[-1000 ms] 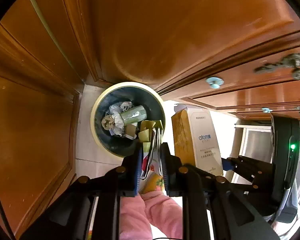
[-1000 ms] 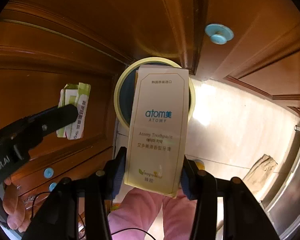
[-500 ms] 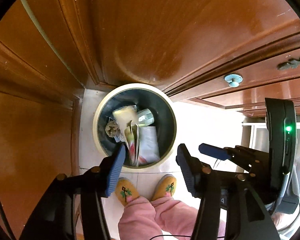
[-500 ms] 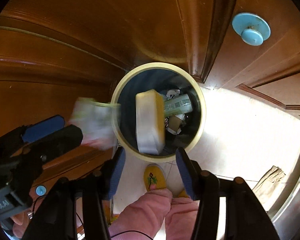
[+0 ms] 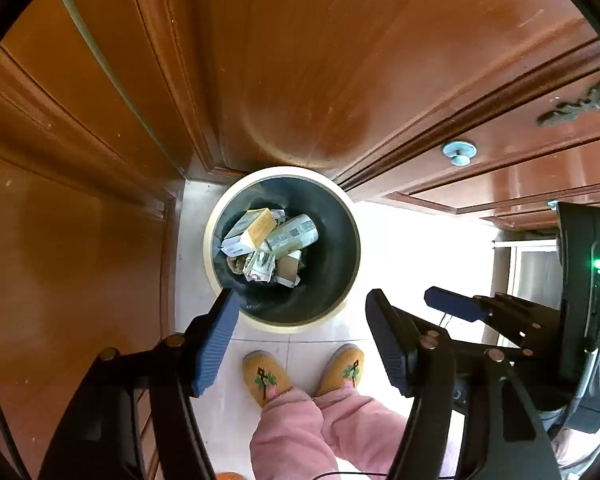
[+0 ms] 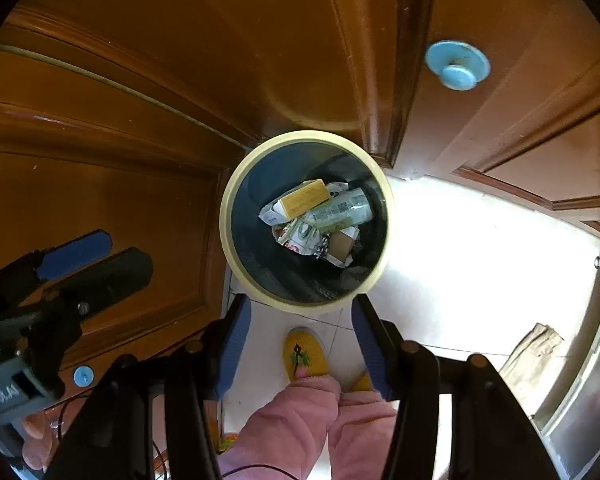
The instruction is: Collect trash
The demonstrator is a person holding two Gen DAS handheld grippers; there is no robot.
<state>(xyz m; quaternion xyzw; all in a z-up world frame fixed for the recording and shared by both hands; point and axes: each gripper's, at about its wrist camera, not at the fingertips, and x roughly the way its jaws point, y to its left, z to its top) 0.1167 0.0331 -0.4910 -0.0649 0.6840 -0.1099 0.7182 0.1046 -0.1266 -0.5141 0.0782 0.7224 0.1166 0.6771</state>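
holding a yellow box (image 5: 260,226), tube (image 5: 294,234) and wrappers, bin (image 5: 348,216) sits below both spread, empty hand-held grippers.

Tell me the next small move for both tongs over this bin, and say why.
Probably lift both tongs away from the bin and go look for more trash. The left tongs, whose jaws have just been opening, and the right tongs both stand open with nothing between them, and the toothpaste box and the wrapper already lie inside the bin.
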